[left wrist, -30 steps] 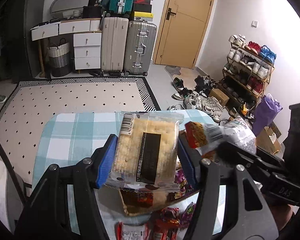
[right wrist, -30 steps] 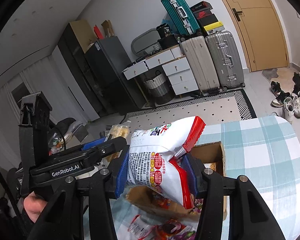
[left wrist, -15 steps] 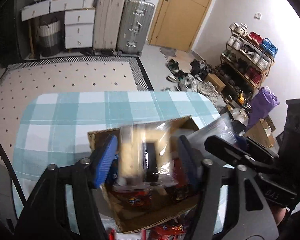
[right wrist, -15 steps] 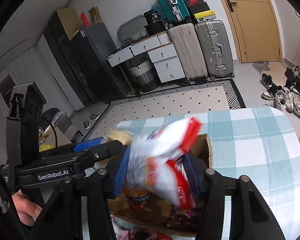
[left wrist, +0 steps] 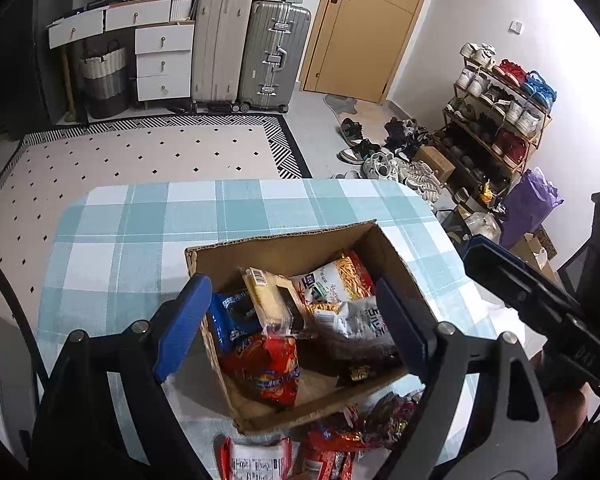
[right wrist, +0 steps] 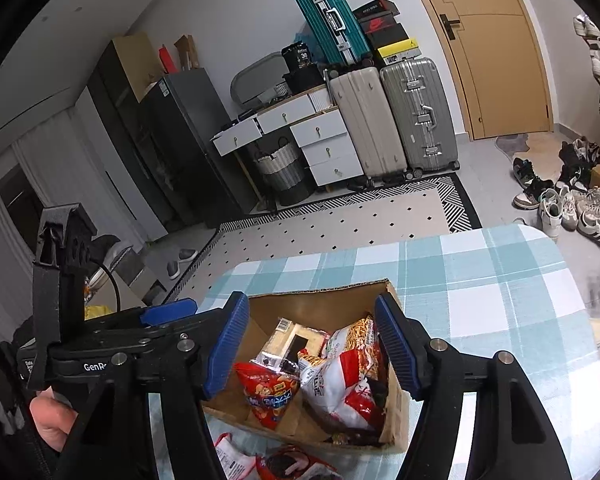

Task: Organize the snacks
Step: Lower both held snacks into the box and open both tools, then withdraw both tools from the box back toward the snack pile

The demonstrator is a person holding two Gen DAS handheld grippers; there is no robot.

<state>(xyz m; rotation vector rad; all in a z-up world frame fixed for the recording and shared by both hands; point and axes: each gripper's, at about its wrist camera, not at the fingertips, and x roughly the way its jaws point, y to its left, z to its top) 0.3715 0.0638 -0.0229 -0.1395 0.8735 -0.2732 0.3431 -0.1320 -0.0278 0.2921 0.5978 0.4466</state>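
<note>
A: Cardboard box (left wrist: pixel 396 258) sits on your checked table (left wrist: pixel 132 240), open at the top. Confirm the contents.

B: Your cracker pack (left wrist: pixel 270 300) lies inside, at 10 o'clock from the box centre in the left view, tilted against a blue pack (left wrist: pixel 230 320). A white-and-red bag (right wrist: pixel 336 388) rests at 3 o'clock of the crackers in the right view, on top of the other snacks. A red bag (left wrist: pixel 270 368) lies at 6 o'clock of the crackers, and a noodle-snack bag (left wrist: pixel 340 276) sits at 1 o'clock.

A: State your left gripper (left wrist: pixel 296 326).

B: Its jaws are opening. They stand spread above the box, with nothing pinched. The crackers show between the blue pads (left wrist: pixel 182 328) in the left view but lie below them, clear of both.

A: State your right gripper (right wrist: pixel 310 344).

B: Its jaws are opening too. They are parted over the box and grip nothing; the white-and-red bag lies loose beneath them.

A: Where does each tool show in the other view?

B: Your right gripper enters the left view at 3 o'clock. Your left gripper enters the right view at 9 o'clock, with your hand (right wrist: pixel 52 420) under it at 8 o'clock.

A: Anything outside the box?

B: Loose packs (left wrist: pixel 332 446) lie on the table at 6 o'clock, just beside the near wall of the box.
</note>
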